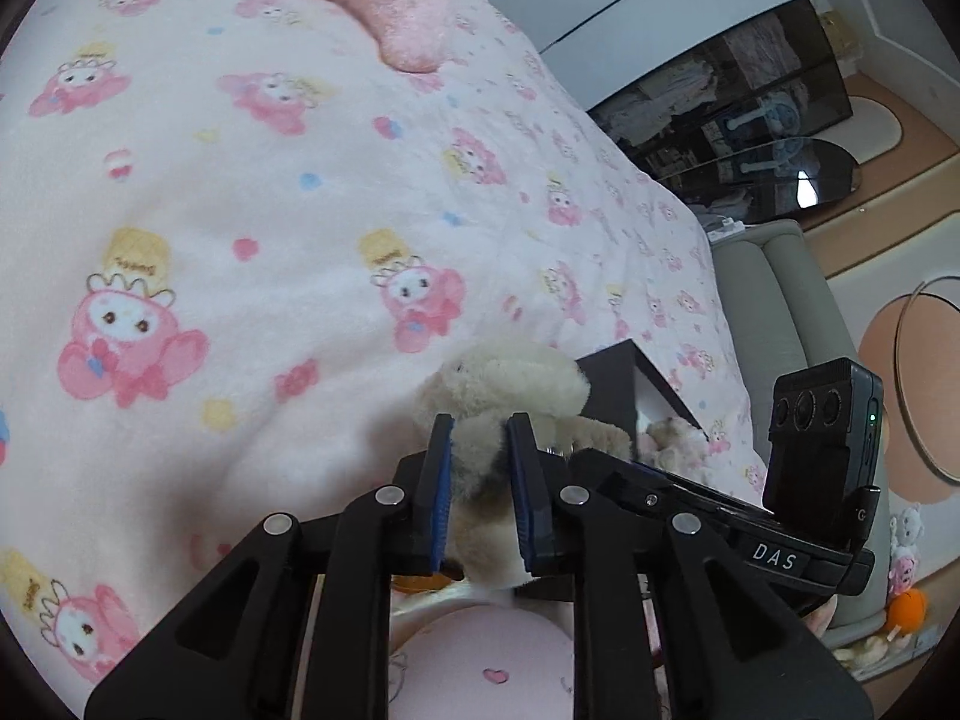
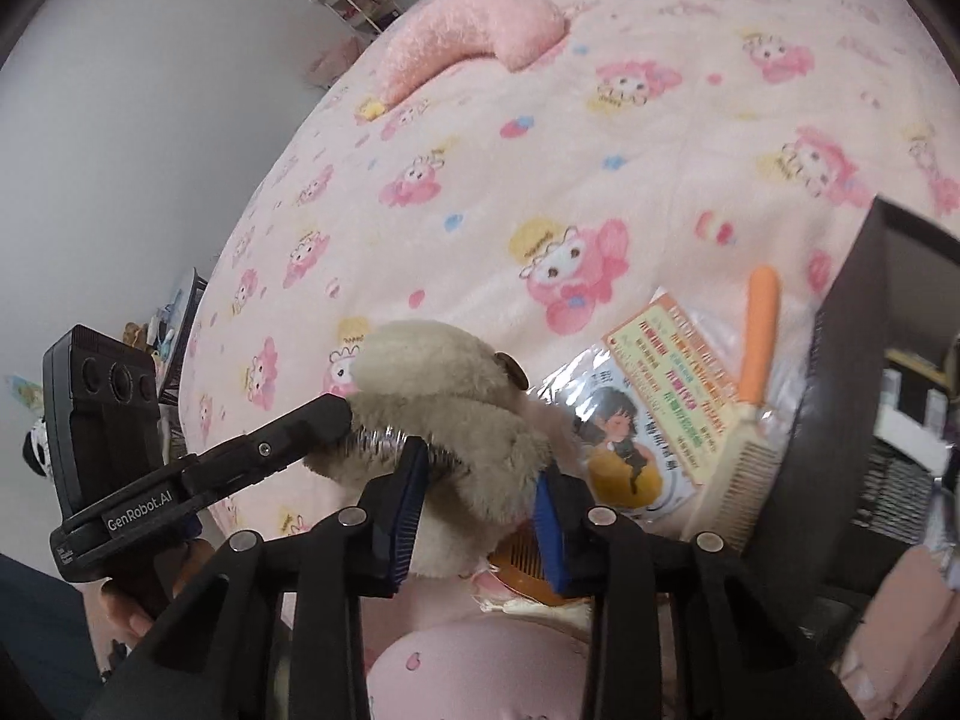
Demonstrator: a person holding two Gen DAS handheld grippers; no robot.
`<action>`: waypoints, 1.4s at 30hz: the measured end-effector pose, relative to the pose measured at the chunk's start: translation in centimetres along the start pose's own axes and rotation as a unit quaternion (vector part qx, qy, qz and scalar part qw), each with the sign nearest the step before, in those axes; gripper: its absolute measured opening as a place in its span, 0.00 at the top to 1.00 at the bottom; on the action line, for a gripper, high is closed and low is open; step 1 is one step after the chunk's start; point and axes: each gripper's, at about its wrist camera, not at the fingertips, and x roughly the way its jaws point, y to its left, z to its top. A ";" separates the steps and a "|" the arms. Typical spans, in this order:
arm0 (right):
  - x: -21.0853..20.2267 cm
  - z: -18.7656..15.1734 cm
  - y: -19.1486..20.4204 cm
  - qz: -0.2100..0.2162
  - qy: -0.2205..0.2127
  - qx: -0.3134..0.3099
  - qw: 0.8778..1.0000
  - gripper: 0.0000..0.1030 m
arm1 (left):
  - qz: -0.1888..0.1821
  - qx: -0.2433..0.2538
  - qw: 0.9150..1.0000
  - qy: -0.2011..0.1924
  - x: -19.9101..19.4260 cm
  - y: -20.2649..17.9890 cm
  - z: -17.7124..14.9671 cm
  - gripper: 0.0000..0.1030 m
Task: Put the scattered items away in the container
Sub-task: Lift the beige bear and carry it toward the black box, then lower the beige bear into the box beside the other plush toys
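Observation:
A cream plush toy (image 1: 510, 384) hangs just above the pink cartoon bedspread (image 1: 240, 210). My left gripper (image 1: 480, 480) is shut on its lower part, and the fur is squeezed between the blue pads. My right gripper (image 2: 480, 516) also grips the plush toy (image 2: 432, 384), which fills the gap between its pads. A finger (image 2: 300, 426) of the left gripper reaches into the toy from the left. The dark box (image 2: 870, 360) stands open on the bed to the right, and the left wrist view shows plush shapes inside the box (image 1: 624, 372).
A printed packet (image 2: 648, 420) and a cream comb with an orange handle (image 2: 759, 336) lie beside the box. An orange comb (image 2: 522, 564) shows under my right gripper. A pink crescent pillow (image 2: 468, 30) lies far up the bed. A hand (image 2: 120, 606) holds the left gripper.

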 end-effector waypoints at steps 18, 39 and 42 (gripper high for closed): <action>-20.6 -5.5 -12.8 -0.176 -0.091 0.058 0.978 0.72 | -0.015 0.182 0.978 0.099 13.7 -22.8 -5.2 0.76; -20.7 -9.7 -20.4 -0.133 -0.163 0.096 0.973 0.89 | 0.007 0.185 0.979 0.082 18.6 -20.9 -9.9 0.78; -18.0 -10.0 -21.3 -0.115 -0.110 0.095 0.983 0.89 | 0.029 0.168 0.982 0.079 18.6 -19.7 -10.3 0.78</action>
